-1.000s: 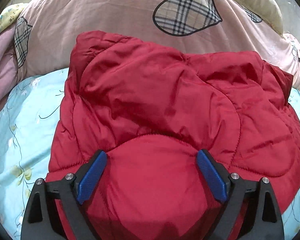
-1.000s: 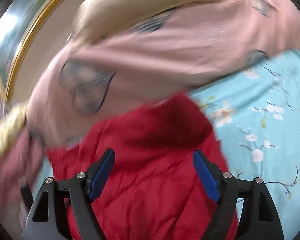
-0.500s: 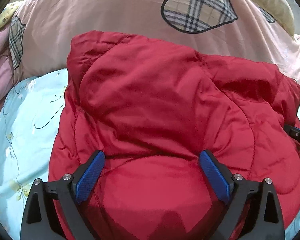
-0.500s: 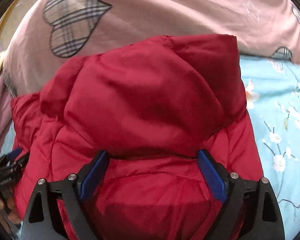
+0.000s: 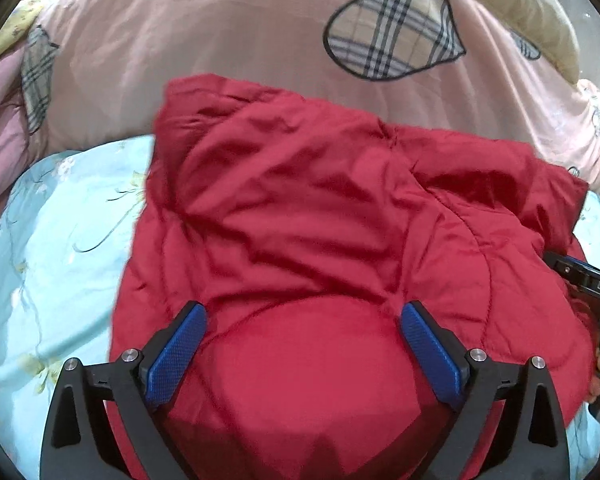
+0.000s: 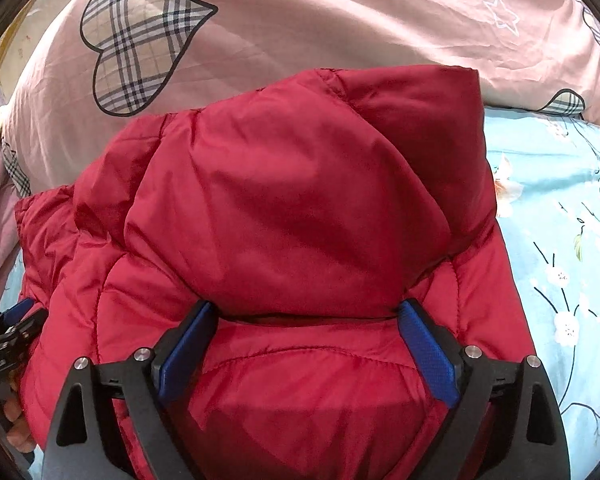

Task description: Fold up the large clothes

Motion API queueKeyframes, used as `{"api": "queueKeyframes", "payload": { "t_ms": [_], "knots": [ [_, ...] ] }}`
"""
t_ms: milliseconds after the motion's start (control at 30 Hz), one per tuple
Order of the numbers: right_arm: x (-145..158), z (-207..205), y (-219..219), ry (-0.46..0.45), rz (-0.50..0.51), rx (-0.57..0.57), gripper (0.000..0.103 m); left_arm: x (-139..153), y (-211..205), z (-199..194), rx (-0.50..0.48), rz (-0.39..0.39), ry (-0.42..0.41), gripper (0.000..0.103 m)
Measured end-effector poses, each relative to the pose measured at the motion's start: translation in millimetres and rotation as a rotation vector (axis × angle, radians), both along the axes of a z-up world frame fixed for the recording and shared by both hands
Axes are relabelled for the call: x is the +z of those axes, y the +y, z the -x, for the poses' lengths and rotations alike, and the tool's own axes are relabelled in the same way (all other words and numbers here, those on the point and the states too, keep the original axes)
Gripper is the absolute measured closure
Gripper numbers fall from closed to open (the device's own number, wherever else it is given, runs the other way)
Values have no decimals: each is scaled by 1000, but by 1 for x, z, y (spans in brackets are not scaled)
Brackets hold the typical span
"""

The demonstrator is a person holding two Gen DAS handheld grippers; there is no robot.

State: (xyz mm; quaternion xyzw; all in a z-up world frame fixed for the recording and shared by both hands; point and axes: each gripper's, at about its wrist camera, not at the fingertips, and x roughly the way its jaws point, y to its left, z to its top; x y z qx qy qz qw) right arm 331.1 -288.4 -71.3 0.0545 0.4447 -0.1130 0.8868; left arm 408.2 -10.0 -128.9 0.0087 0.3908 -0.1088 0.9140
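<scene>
A red quilted jacket (image 5: 300, 200) lies folded and puffy on the bed, its upper layer doubled over the lower one (image 6: 292, 200). My left gripper (image 5: 300, 312) hovers over its near left part, jaws wide, blue pads not pressing on the fabric. My right gripper (image 6: 307, 307) stands over the near right part, at the edge of the folded-over layer. Its jaws are opening, the jacket bulging between them without being pinched. Each gripper shows at the edge of the other's view: the right gripper (image 5: 588, 280), the left gripper (image 6: 8, 332).
A light blue floral sheet (image 5: 60, 240) covers the bed on both sides of the jacket (image 6: 560, 200). Behind it is heaped a pink duvet (image 5: 220, 40) with plaid hearts, with a beige pillow (image 5: 520, 8) beyond. A person's hand (image 6: 16, 428) holds the left gripper.
The right view swung down from a blurred sweep to rest over the jacket, and its jaws spread wider. The right gripper came into the left view's right edge. The left gripper drifted slightly.
</scene>
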Motion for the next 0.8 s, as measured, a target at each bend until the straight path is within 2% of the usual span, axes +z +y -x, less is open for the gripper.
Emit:
{"api": "queueKeyframes", "payload": {
  "t_ms": [167, 433, 600, 800],
  "knots": [
    [19, 22, 11, -22, 32, 32, 9, 10, 22, 30, -6, 56, -22, 4],
    [47, 78, 2, -61, -7, 25, 9, 12, 67, 60, 36, 177, -4, 4],
    [53, 100, -19, -66, -36, -15, 9, 4, 98, 56, 78, 260, 41, 4],
    [39, 108, -53, -56, -161, -90, 9, -11, 135, 42, 114, 411, 109, 4]
  ]
}}
